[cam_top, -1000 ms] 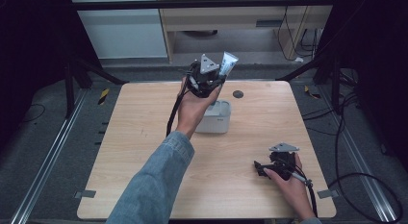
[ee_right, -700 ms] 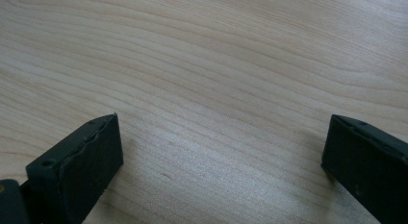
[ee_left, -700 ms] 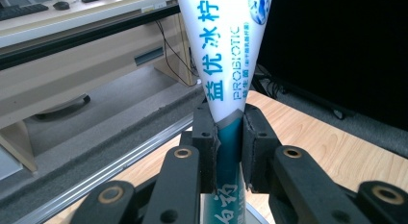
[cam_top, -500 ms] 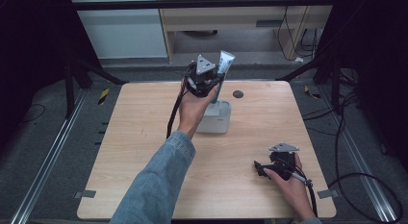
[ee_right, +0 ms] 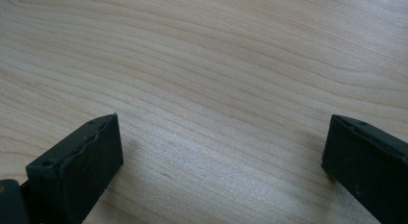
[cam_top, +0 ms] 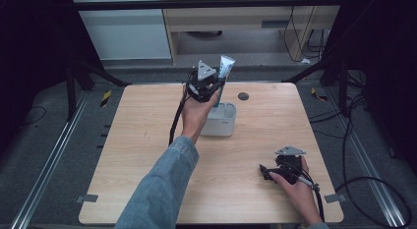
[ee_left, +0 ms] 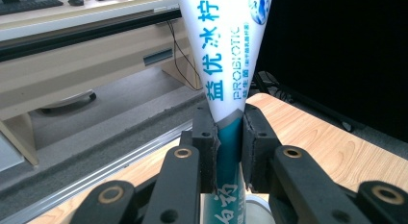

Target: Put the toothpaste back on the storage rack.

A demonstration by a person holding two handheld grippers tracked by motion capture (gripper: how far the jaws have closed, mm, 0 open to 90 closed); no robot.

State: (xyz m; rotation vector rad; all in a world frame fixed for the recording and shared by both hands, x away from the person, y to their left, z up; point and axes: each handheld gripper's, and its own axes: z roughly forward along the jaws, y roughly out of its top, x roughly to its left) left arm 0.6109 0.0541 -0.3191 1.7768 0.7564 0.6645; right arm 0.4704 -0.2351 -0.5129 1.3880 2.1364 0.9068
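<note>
**Inspector:** Report the left claw.

**Operator:** My left claw is clamped on a toothpaste tube, the pads pinching its teal lower part while the white crimped end stands up above. I hold it upright over the white cup, which sits at the far middle of the counter. The tube's lower end is hidden behind my hand, so I cannot tell whether it is inside the cup.

**Inspector:** And the right?

**Operator:** My right claw is spread wide, holding nothing, low over bare wood at the near right.

**Inspector:** How do you judge the step should be done?

**Operator:** I judge it to be standing the tube in the cup. Keep the tube vertical, centre it over the opening, lower slowly, and release only once the bottom rests inside. The cup looks light; a sideways nudge could tip it. The small dark disc on its far right is clear of the path.
</note>
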